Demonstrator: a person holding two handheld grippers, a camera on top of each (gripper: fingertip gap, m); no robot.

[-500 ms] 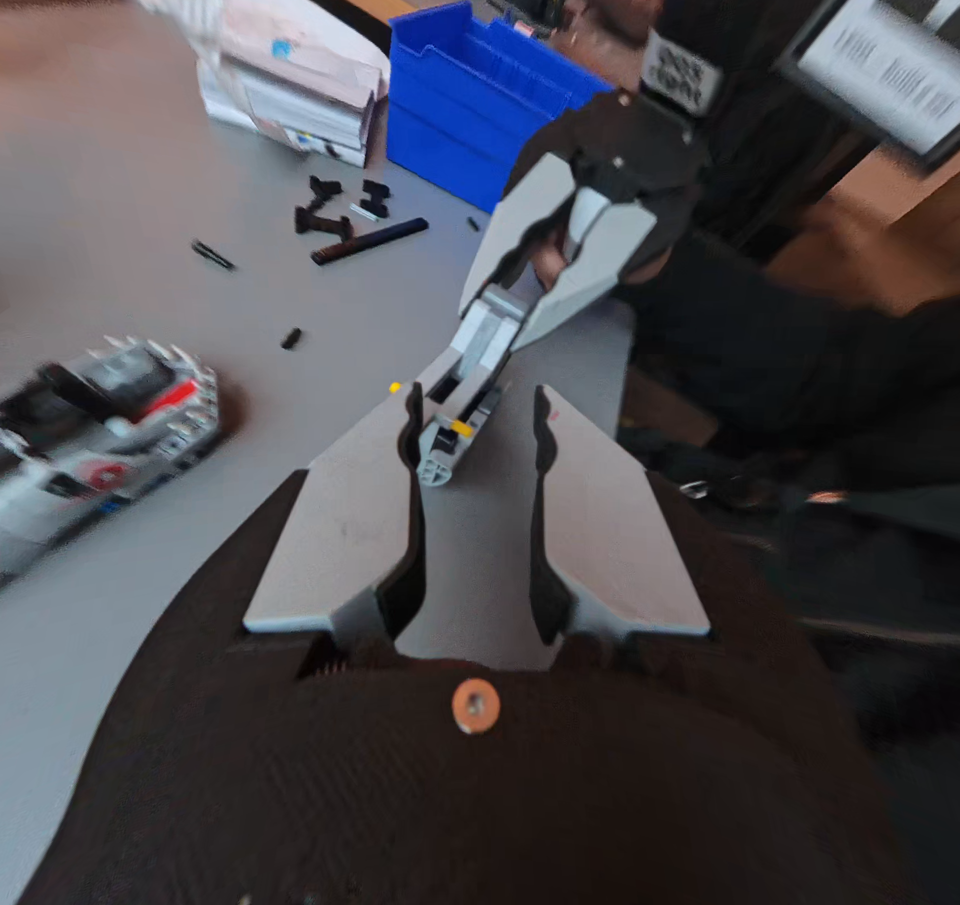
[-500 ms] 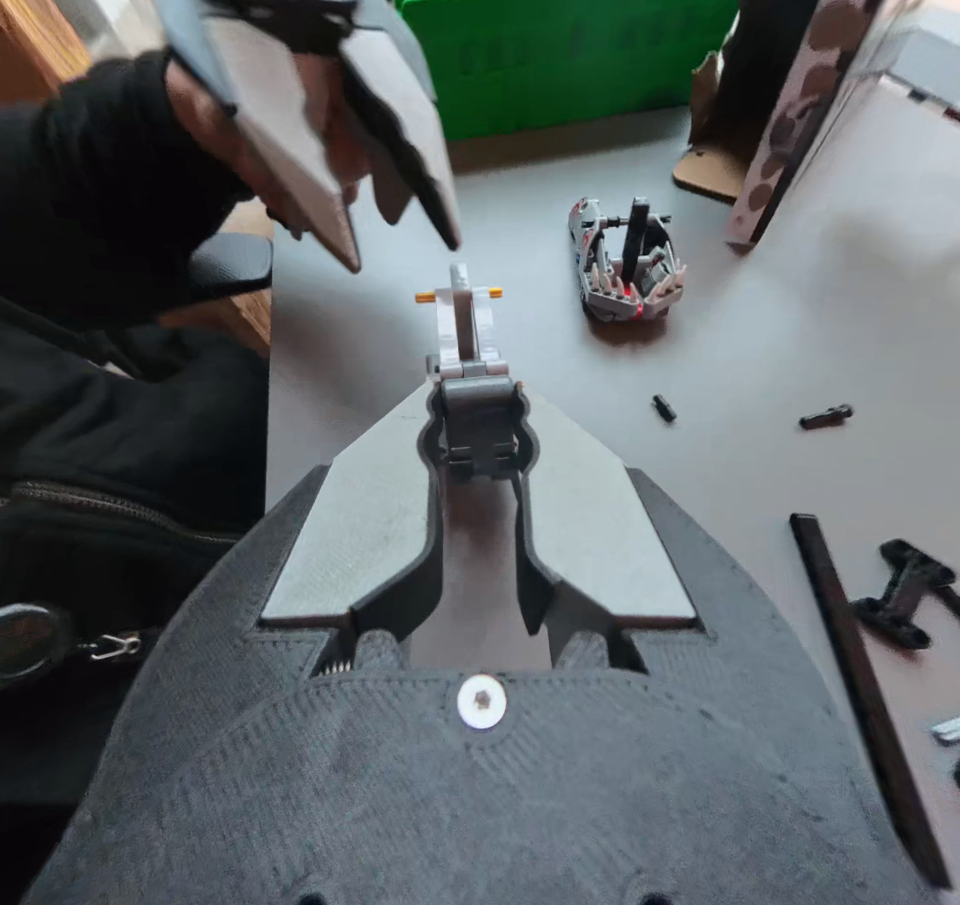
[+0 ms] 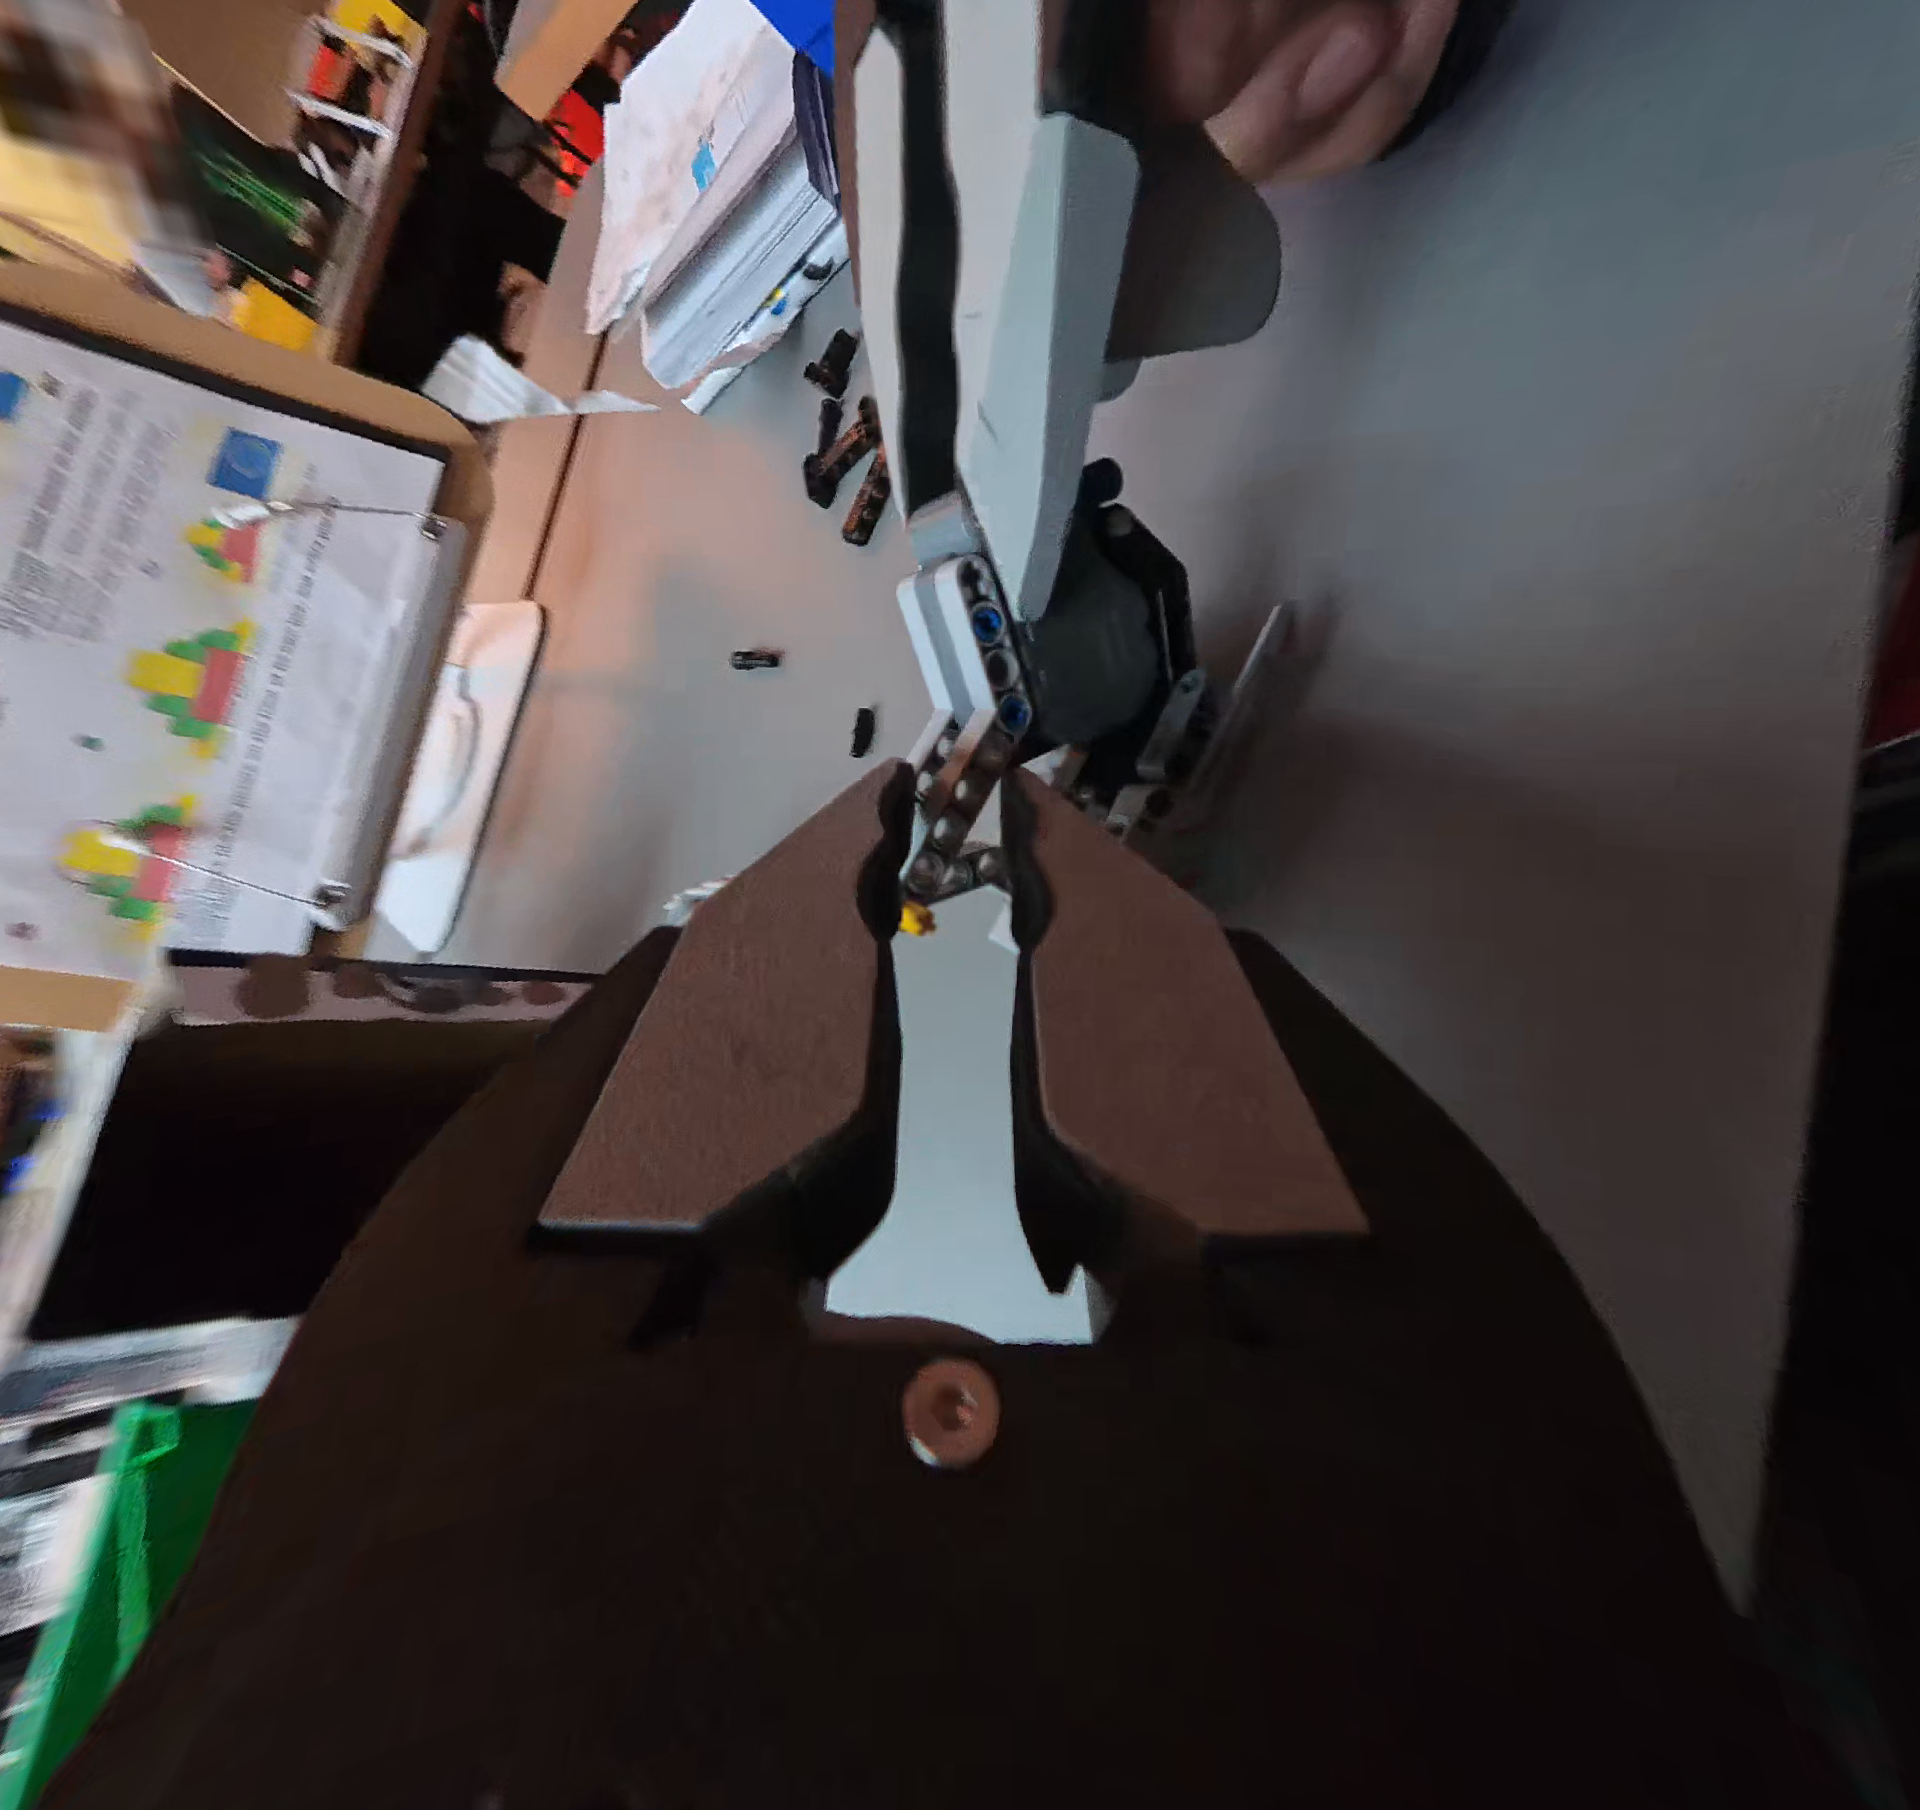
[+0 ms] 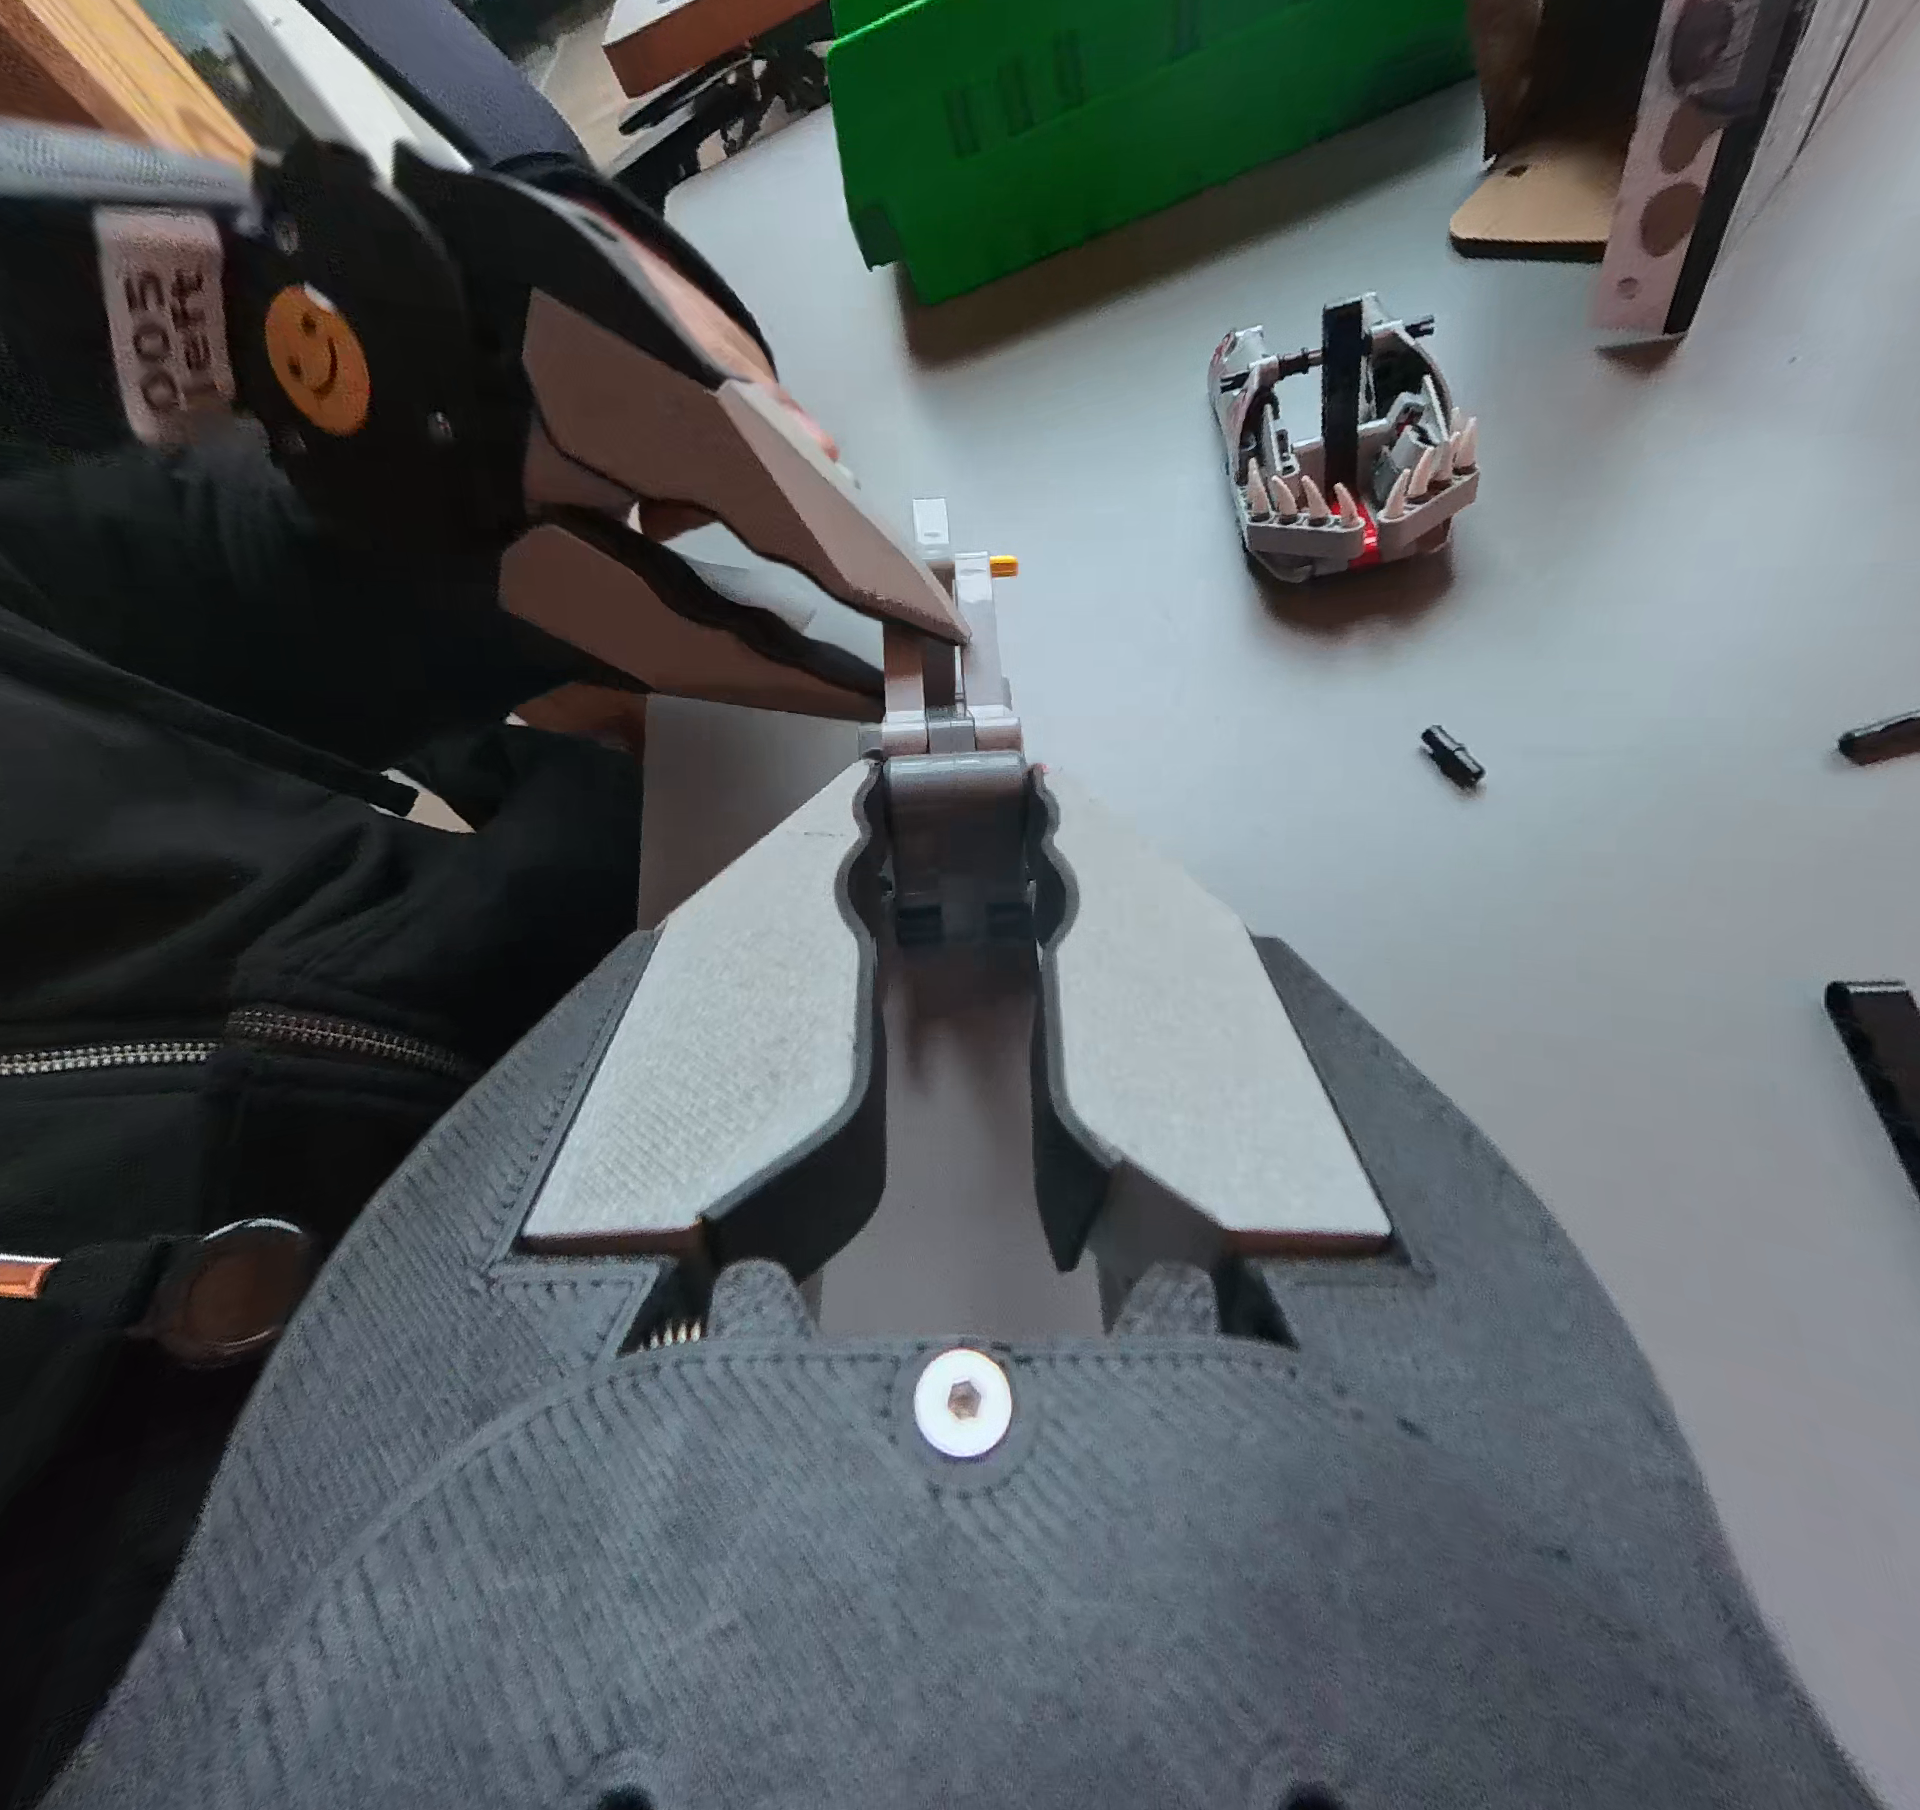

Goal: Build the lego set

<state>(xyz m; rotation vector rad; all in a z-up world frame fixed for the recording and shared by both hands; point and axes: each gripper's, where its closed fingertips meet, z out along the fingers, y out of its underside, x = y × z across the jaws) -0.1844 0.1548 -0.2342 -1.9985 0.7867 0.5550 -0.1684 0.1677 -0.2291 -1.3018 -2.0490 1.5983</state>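
Now, step in hand: I judge I am joining the two ends of the small grey lego sub-assembly with perforated beams and a yellow pin (image 4: 951,659), held up above the desk (image 4: 1558,1033).
Right tool (image 4: 954,830): clamped on the dark grey block at the near end of the sub-assembly, centre of the right wrist view.
Left tool (image 3: 951,851): its tips sit either side of the thin grey beams at mid-frame; pinching or only touching, I cannot tell.
Doing it well: I should keep my right tool steady as the anchor, line the beams up straight with the block, and press along their length, not sideways, or the thin beams may twist off their pins.
Where the piece lies: between the two tools, which meet nearly tip to tip.
Elsewhere: the grey toothed lego jaw model (image 4: 1340,451) rests on the desk upper right, well apart; a small black lego pin (image 4: 1451,754) lies right of centre.
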